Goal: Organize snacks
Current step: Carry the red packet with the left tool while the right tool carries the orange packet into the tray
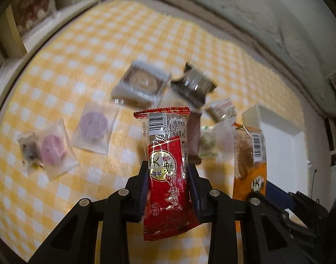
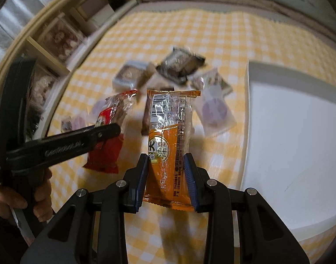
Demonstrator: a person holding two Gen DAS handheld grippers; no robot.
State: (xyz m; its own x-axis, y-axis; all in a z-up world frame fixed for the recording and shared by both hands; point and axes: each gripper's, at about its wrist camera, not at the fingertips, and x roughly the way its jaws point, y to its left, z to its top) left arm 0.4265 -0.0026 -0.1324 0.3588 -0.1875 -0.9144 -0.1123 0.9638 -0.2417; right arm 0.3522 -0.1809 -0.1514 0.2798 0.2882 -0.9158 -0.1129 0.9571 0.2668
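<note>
Snacks, two held and the rest loose on the yellow-checked desk [image 1: 84, 44]; left tongs [image 1: 168, 171] closed on a red packet [image 1: 165, 154], gripped at mid-length and standing upright above the cloth; right tongs [image 2: 166, 165] closed likewise on an orange packet [image 2: 168, 132], also upright. Loose items: a purple cake [image 1: 94, 125] and a pink cake [image 1: 52, 149] in clear wrappers to the left, a clear box [image 1: 141, 83] and a dark wrapper [image 1: 193, 83] farther back, blurred. A white tray [image 2: 295, 132] lies at the desk's right edge, just right of the orange packet; bare cloth spreads along the far and left borders.
</note>
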